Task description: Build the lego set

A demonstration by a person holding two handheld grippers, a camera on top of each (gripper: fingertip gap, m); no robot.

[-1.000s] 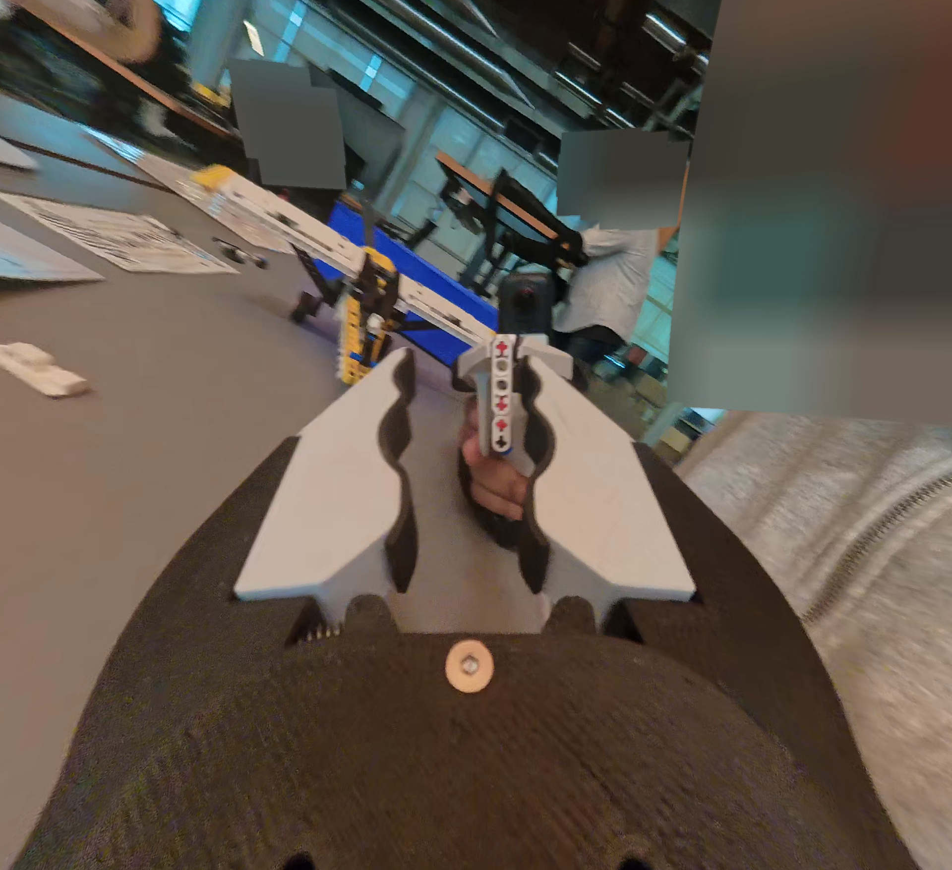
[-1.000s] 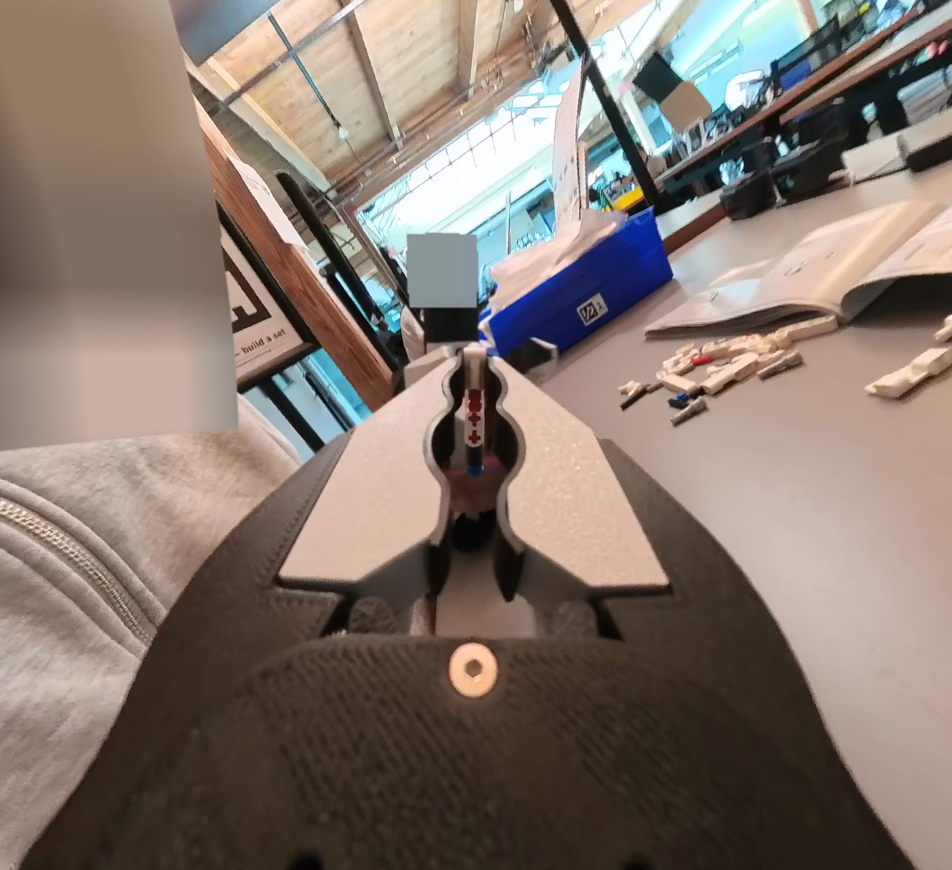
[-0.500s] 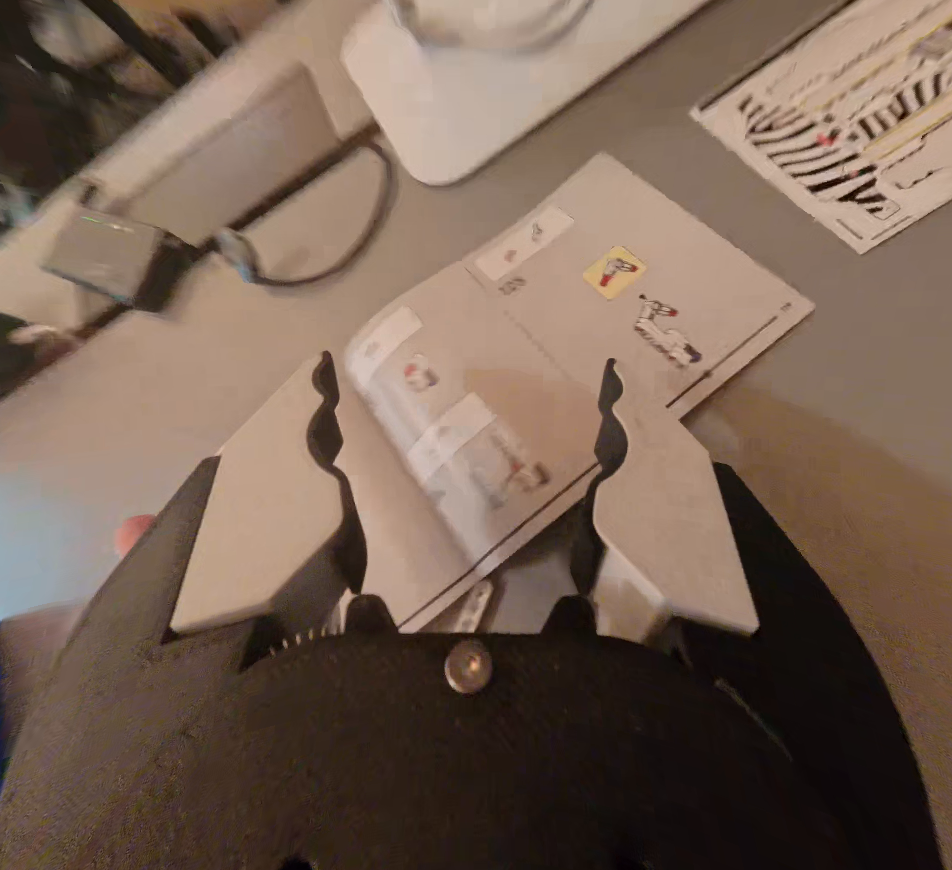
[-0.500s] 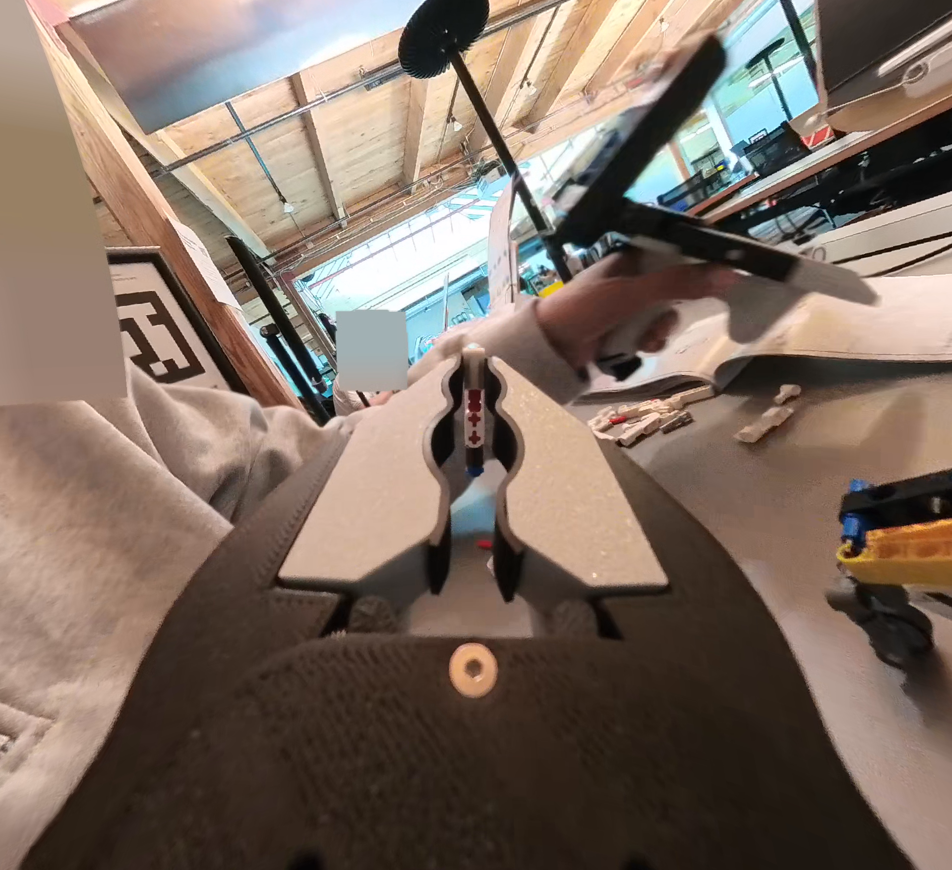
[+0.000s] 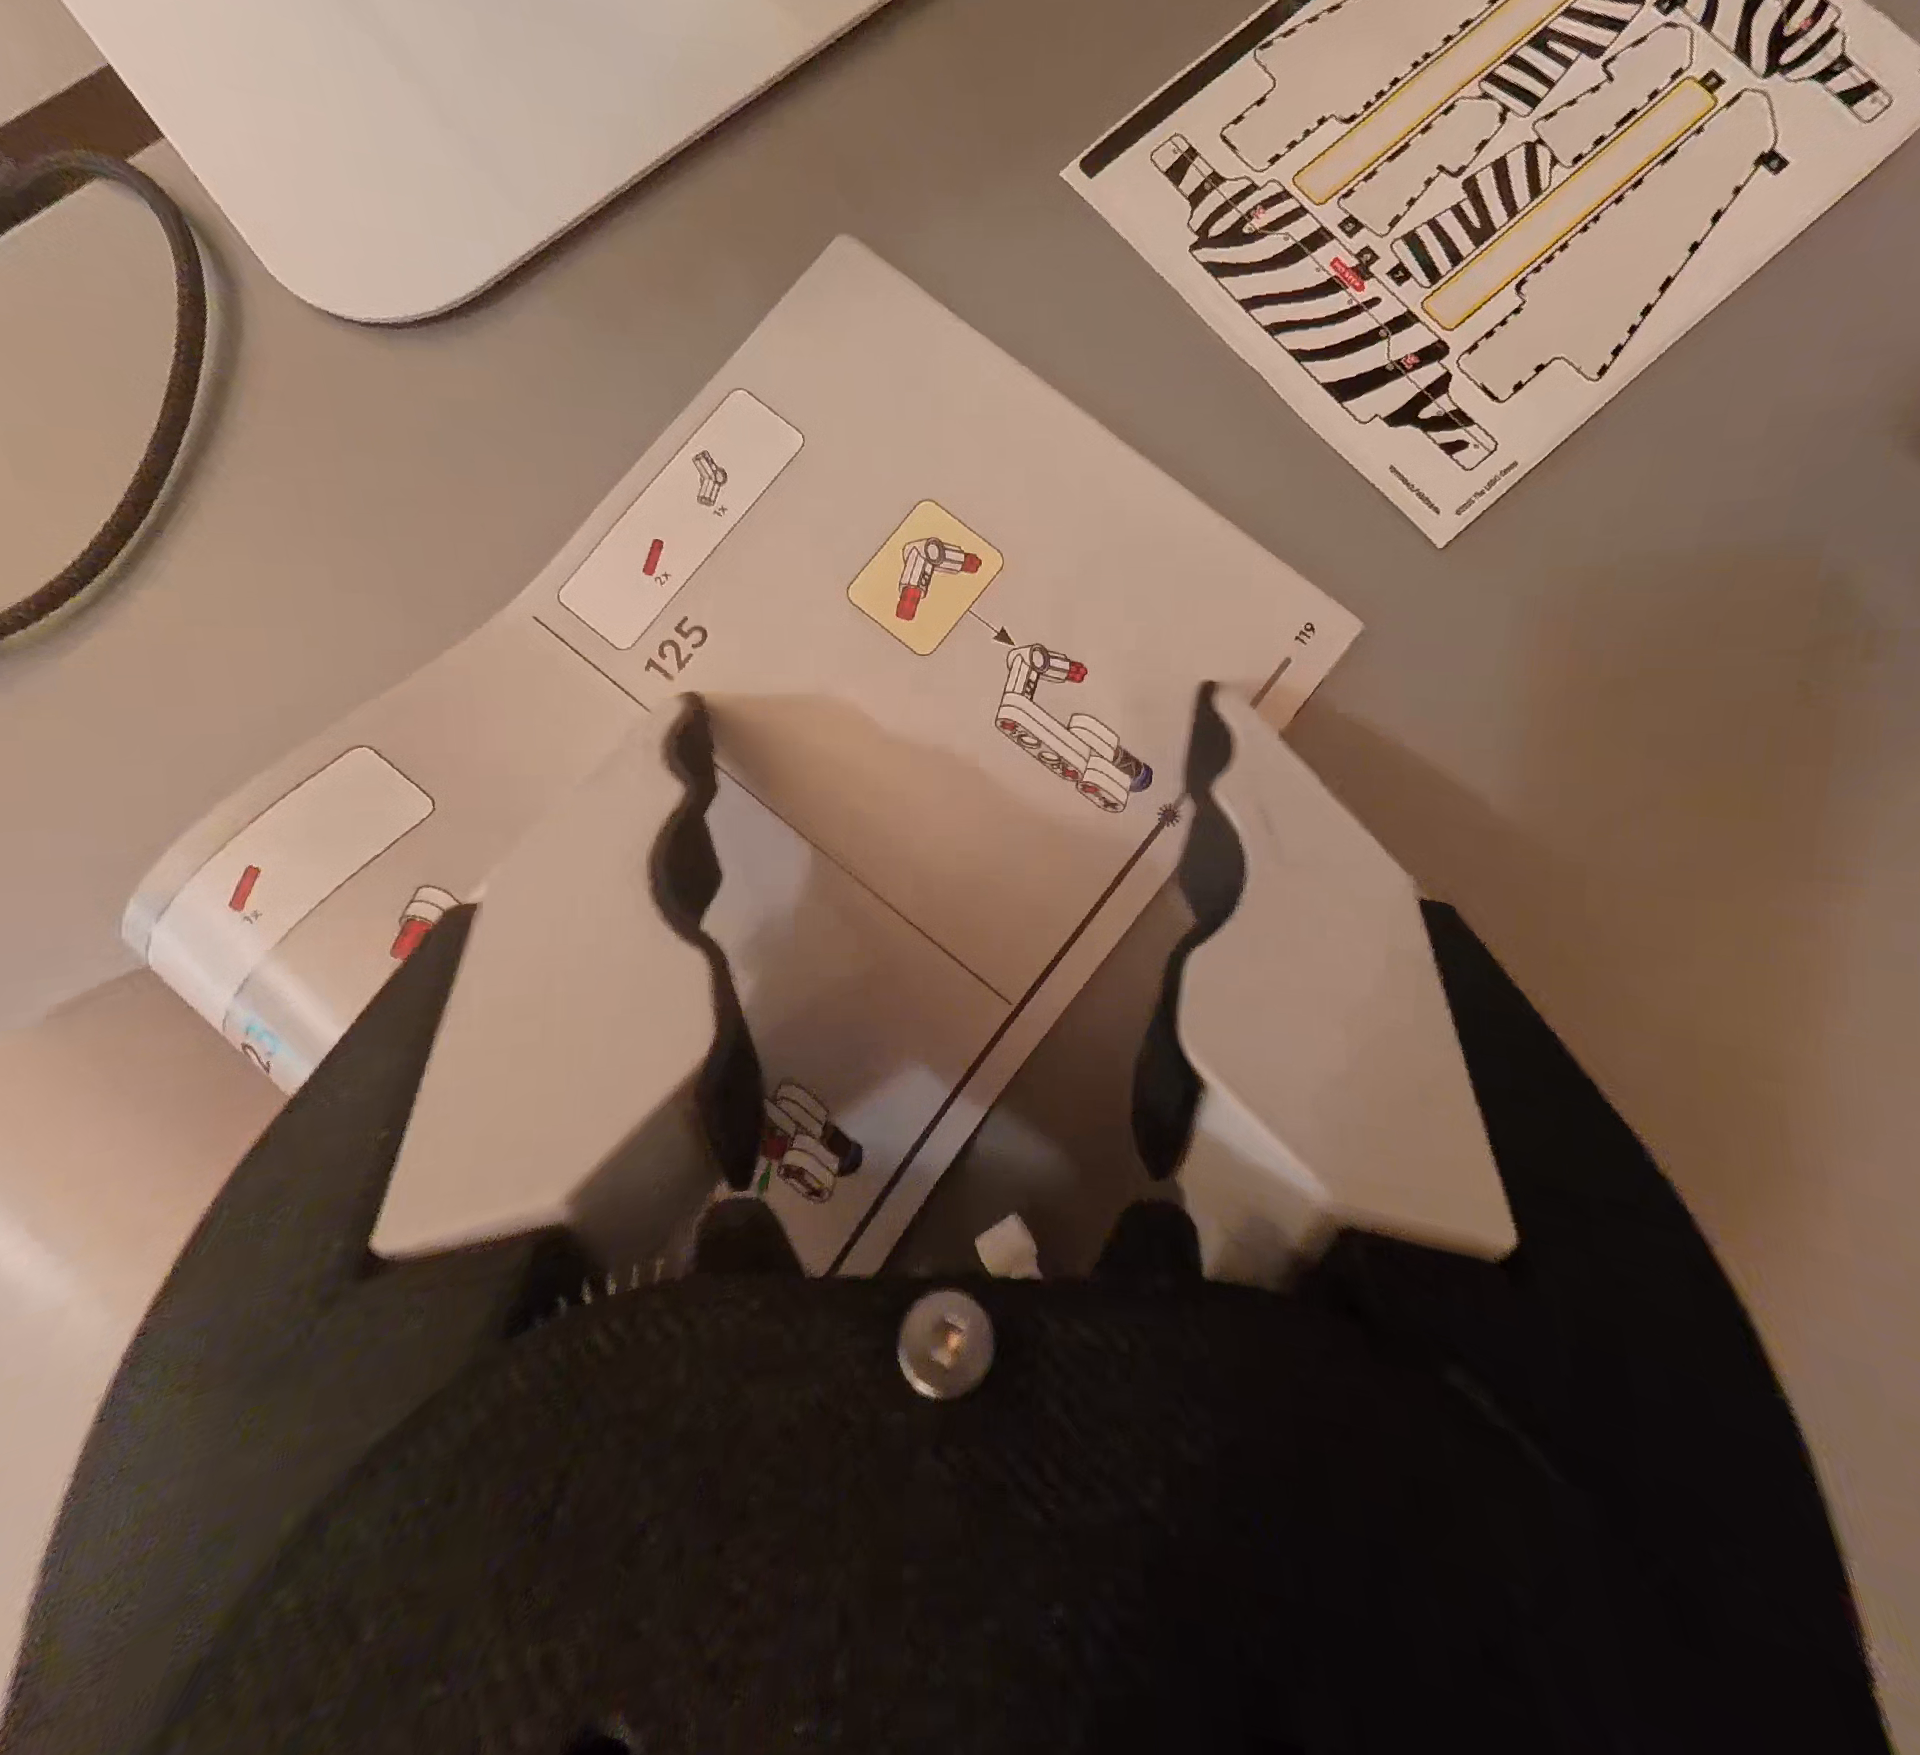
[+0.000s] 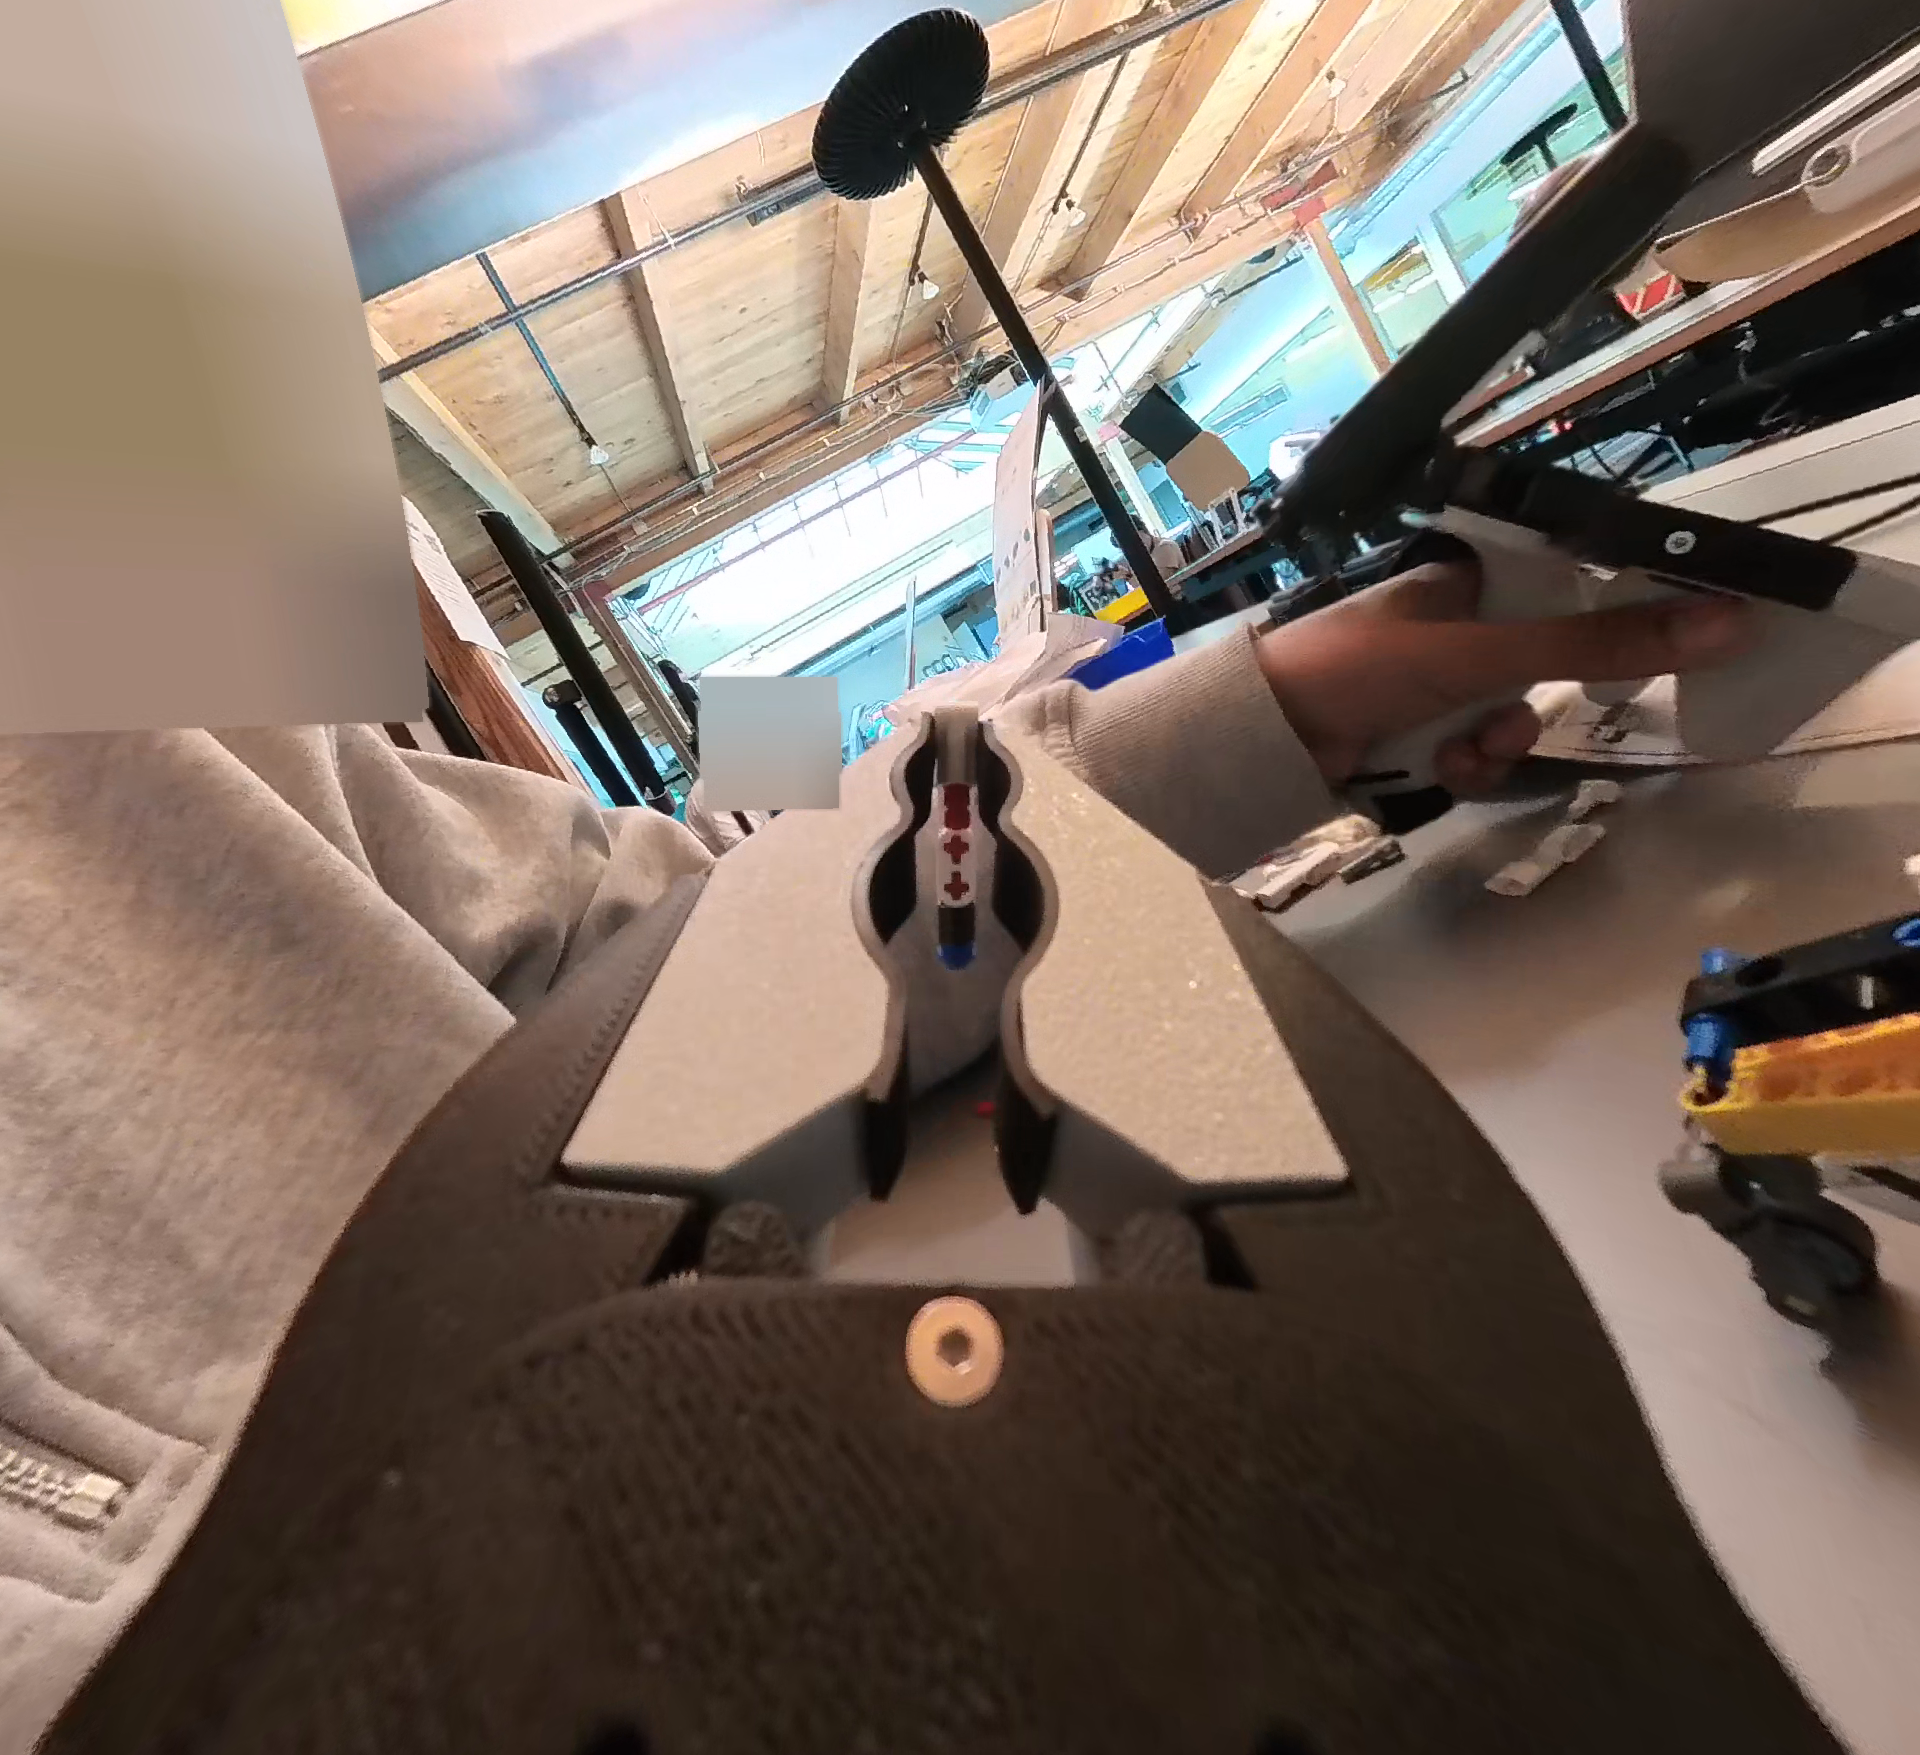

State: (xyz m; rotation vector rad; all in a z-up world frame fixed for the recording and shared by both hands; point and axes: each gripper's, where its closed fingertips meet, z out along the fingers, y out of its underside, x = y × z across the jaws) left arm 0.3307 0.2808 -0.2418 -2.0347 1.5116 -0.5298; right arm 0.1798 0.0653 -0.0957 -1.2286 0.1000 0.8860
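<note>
My left gripper (image 5: 945, 708) is open and empty, pointing down over the open instruction booklet (image 5: 935, 583) on the grey table. My right gripper (image 6: 954, 729) is shut on a white beam with red pins and a blue pin (image 6: 954, 858), held upright in the air in front of a grey-sleeved body. In the right wrist view the left gripper (image 6: 1662, 583) shows far right in a hand, above the booklet. A partly built yellow, blue and black model with a wheel (image 6: 1808, 1113) stands on the table at the right edge.
A sticker sheet with zebra stripes (image 5: 1496, 178) lies right of the booklet. A white stand base (image 5: 416, 43) and a black cable (image 5: 156, 417) are at the upper left. Loose white pieces (image 6: 1538, 864) lie on the table near the left hand. One gripper's finger ends stand about 30 cm off the other's.
The left gripper swung away from the beam, turned down toward the table and opened over the booklet. The right gripper kept its hold on the beam and turned to the left.
</note>
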